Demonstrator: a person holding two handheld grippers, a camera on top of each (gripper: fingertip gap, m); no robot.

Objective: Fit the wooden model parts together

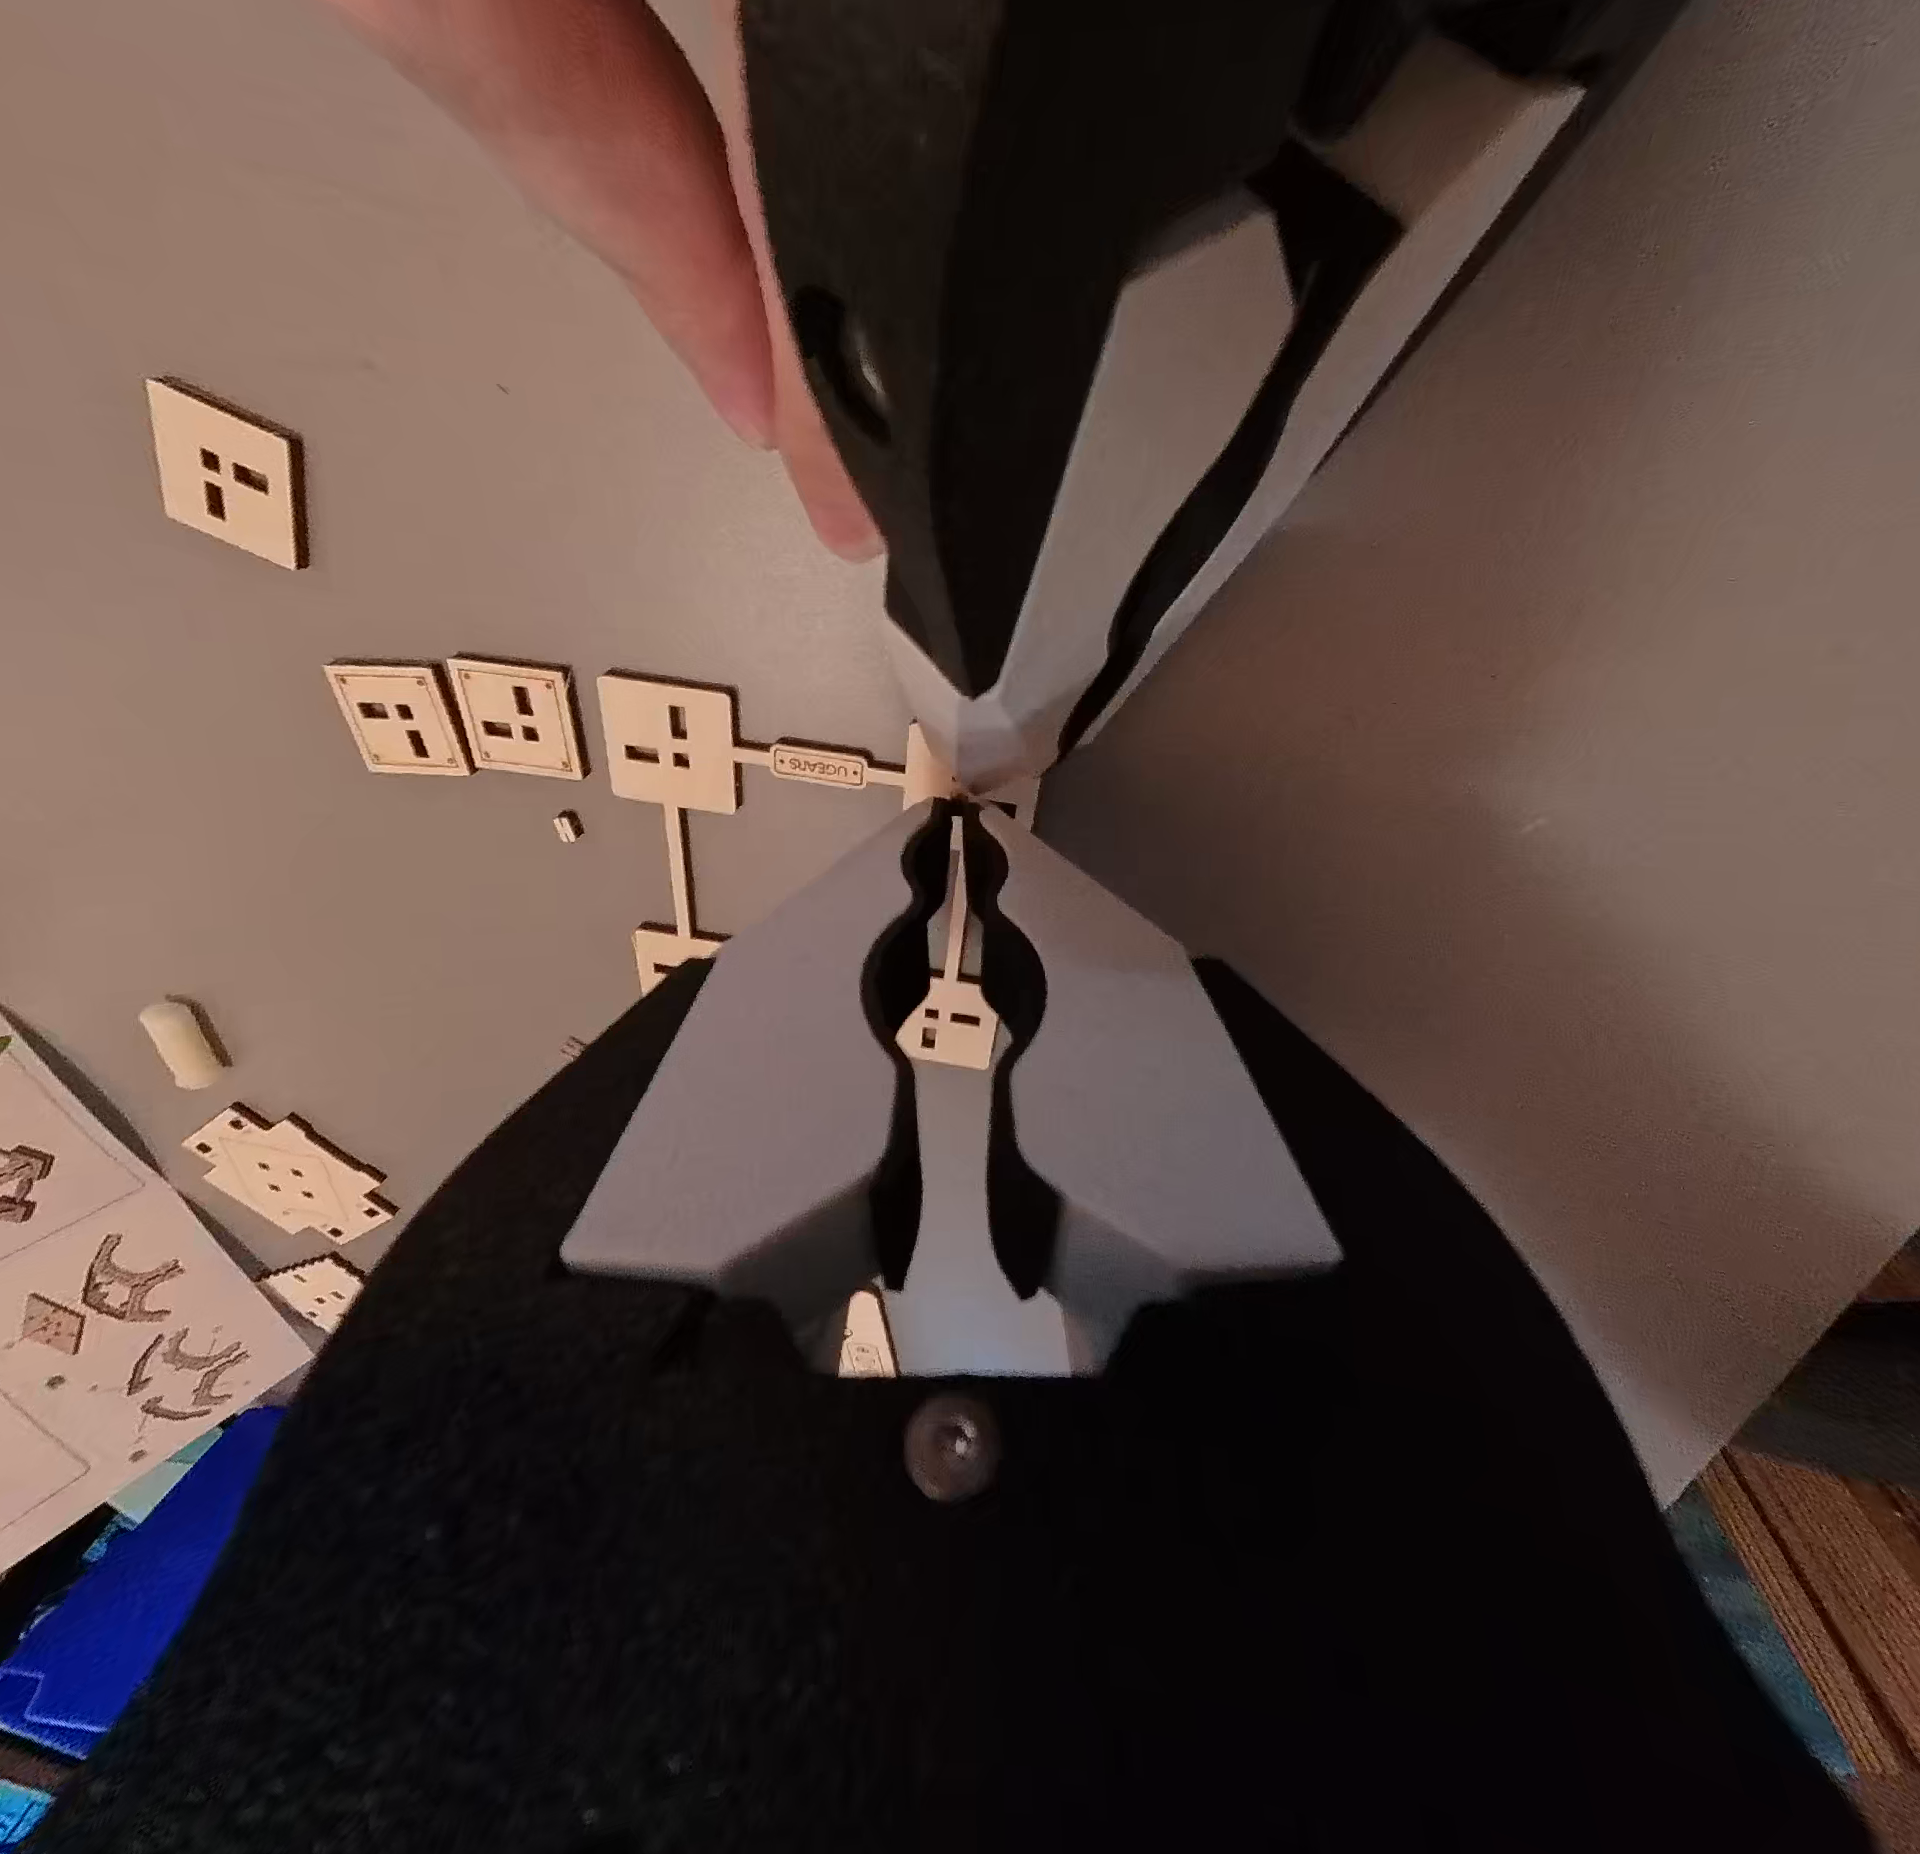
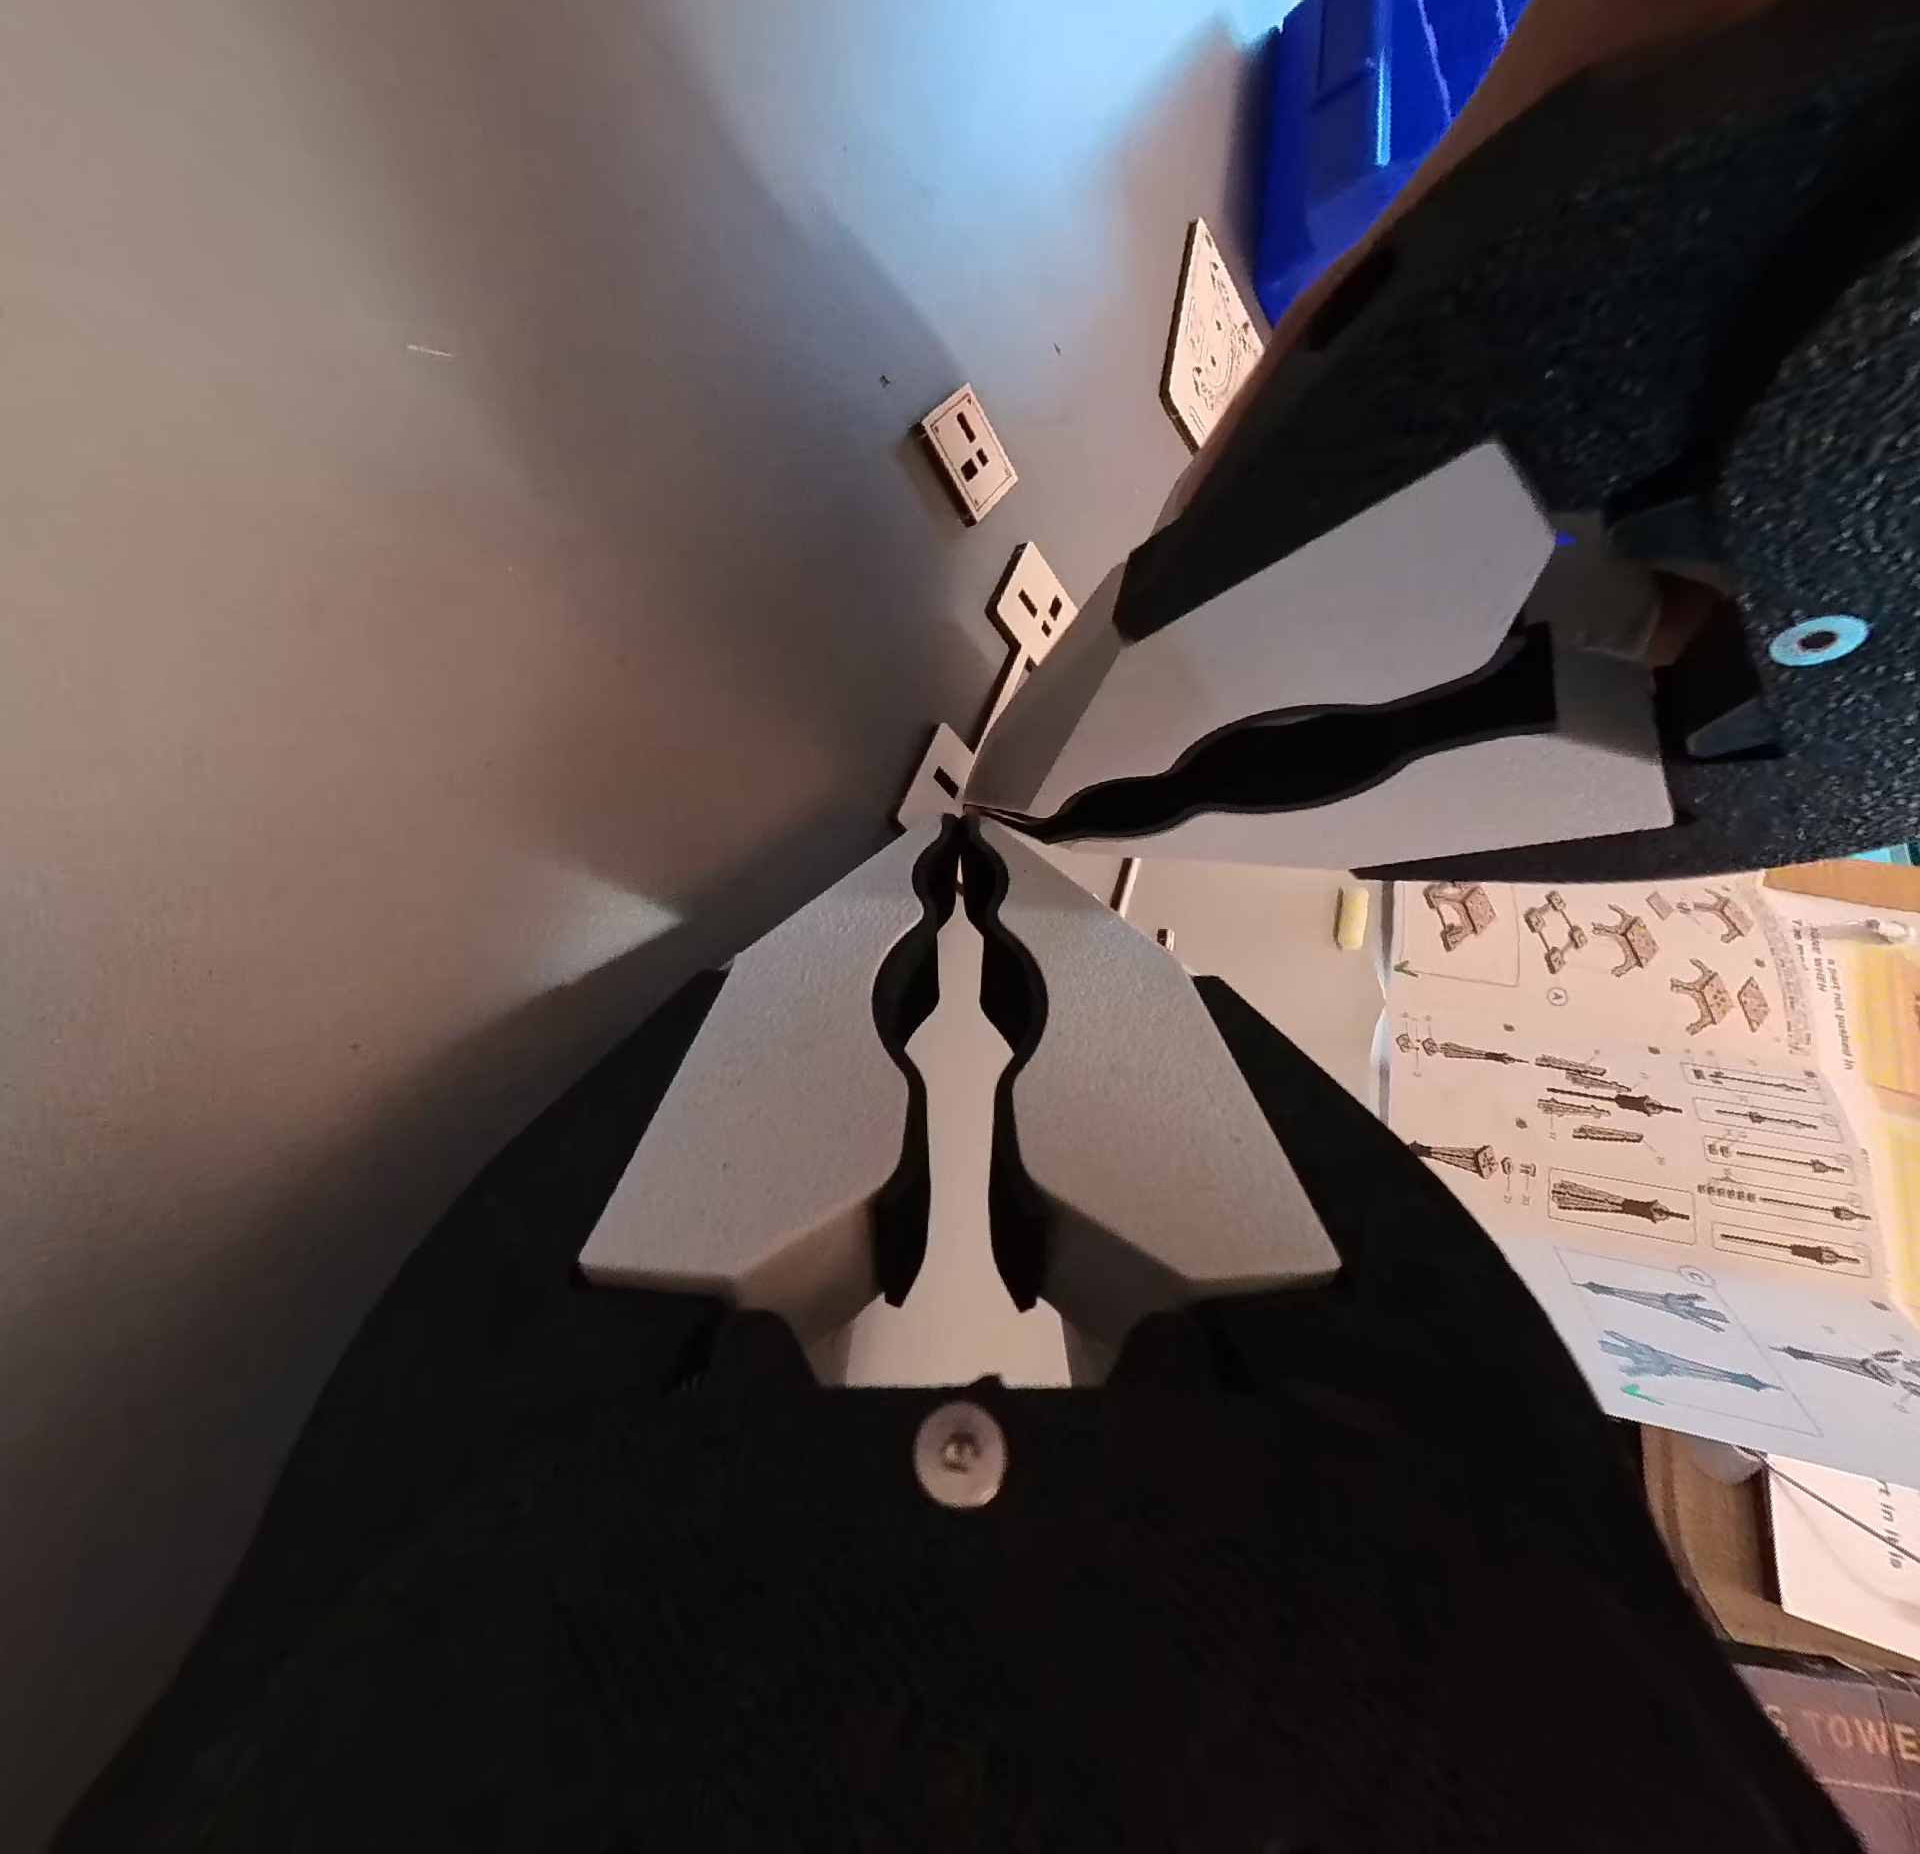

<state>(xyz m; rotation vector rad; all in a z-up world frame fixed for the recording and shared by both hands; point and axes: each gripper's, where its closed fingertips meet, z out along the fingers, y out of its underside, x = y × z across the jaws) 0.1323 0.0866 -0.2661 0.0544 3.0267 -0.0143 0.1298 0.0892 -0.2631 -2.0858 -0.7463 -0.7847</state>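
Progress: early, by my reckoning. Nothing in view reads as two parts slotted together.

Item, wooden frame (image 1: 673, 750): pale slotted squares joined by thin strips, lying flat on the bench (image 1: 1507, 661). Its squares are not yet broken free.

Item, left gripper (image 1: 961, 807): my jaws are closed to a point on a junction of that frame, with one strip and a small square showing through the gap behind the tips.

Item, right gripper (image 2: 958, 817): jaws pinched together on the frame's near square, tip to tip with the left. The contact itself is too cramped to read finely.

Item, loose squares (image 1: 227, 474): three lie separate to the side of the frame, unfitted. Stepped pieces (image 1: 291, 1176) lie near the instruction sheet (image 2: 1621, 1129); I cannot tell whether they are joined.

Remaining: freeing the squares and all the fitting, as I judge it.

Surface: plain grey bench, matte, with a small cream stick (image 1: 185, 1044) on it.

Room: blue bin (image 2: 1340, 142) at the far edge, planked floor (image 1: 1829, 1555) beyond the bench.
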